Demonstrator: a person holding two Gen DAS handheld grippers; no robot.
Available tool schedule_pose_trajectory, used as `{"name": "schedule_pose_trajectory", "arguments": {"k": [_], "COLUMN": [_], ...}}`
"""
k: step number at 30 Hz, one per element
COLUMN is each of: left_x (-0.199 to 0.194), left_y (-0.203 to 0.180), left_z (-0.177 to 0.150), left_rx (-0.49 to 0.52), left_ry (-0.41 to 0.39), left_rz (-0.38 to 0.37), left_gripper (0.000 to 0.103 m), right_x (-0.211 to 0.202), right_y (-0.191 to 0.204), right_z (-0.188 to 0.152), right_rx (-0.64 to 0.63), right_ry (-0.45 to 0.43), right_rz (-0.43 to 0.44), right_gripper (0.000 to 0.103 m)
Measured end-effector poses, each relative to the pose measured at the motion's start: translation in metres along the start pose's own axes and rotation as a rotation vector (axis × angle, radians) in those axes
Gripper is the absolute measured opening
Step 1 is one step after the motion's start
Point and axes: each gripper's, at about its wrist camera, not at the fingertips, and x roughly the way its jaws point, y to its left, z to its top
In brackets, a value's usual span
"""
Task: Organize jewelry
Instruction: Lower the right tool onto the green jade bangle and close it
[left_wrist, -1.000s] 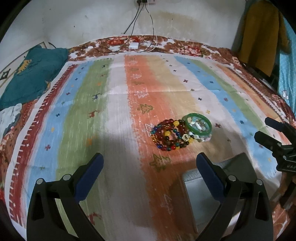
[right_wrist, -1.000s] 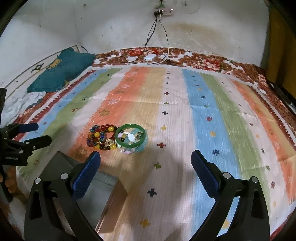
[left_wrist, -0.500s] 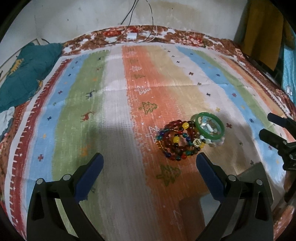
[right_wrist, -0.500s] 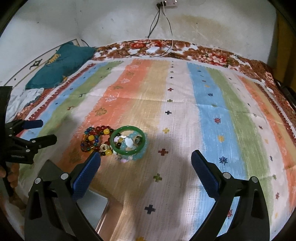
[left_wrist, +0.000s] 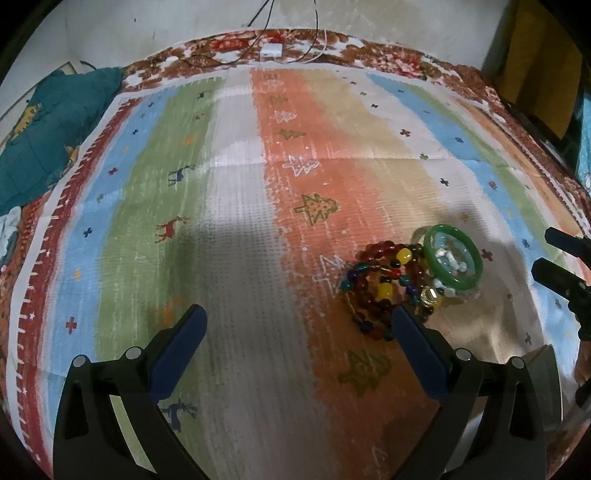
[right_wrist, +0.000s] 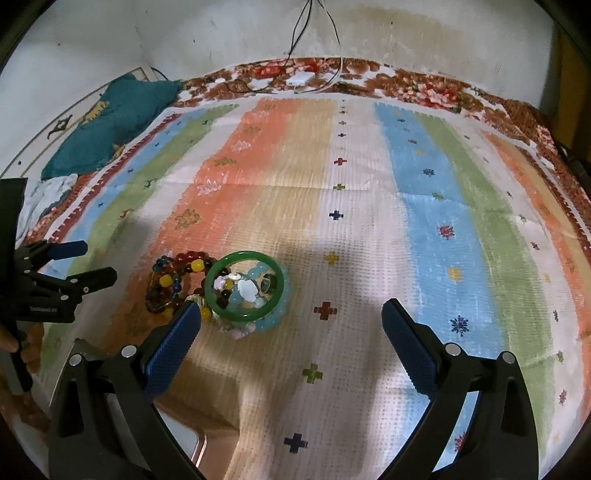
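One heap of jewelry: green bangle (right_wrist: 244, 286) lay over pale beads, touching a multicoloured bead bracelet (left_wrist: 382, 286), all on the striped blanket (left_wrist: 236, 229). My left gripper (left_wrist: 295, 354) and my right gripper (right_wrist: 291, 345) both stood wide, holding nothing, near the heap. Teal cloth (right_wrist: 118, 122) lay far off.

Small white lettering on the black plastic left gripper (right_wrist: 74, 273) body is too blurred to read.
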Motion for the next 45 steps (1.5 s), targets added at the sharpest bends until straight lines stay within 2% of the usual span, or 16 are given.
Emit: {"name": "schedule_pose_trajectory", "arguments": {"k": [9,16,27,30,34,39,40,45], "left_x": [0.020,0.028,0.047,0.051,0.057,0.061,0.061,0.059], "left_y": [-0.002,-0.001,-0.006,-0.005,-0.003,-0.005,-0.006,-0.012], "left_z": [0.007,0.011,0.013,0.013,0.015,0.014,0.013,0.012], "left_rx": [0.032,0.052,0.088,0.087,0.080,0.097,0.106,0.141], "left_ry": [0.040,0.055,0.098,0.101,0.107,0.107,0.107,0.105], "left_rz": [0.010,0.022,0.052,0.053,0.059,0.057,0.053,0.027], "left_gripper": [0.097,0.097,0.097,0.097,0.097,0.097,0.093,0.078], "right_x": [0.022,0.031,0.057,0.064,0.071,0.079,0.080,0.083], "right_y": [-0.001,-0.005,0.001,0.001,-0.001,-0.001,0.001,0.001], "right_z": [0.007,0.013,0.014,0.013,0.013,0.011,0.012,0.010], "right_rx": [-0.001,0.014,-0.021,-0.018,-0.008,-0.012,-0.017,-0.021], "right_ry": [0.053,0.051,0.112,0.131,0.146,0.168,0.168,0.188], "right_rz": [-0.010,-0.031,-0.051,-0.050,-0.051,-0.037,-0.032,-0.007], "right_gripper": [0.099,0.099,0.099,0.087,0.082,0.063,0.060,0.032]}}
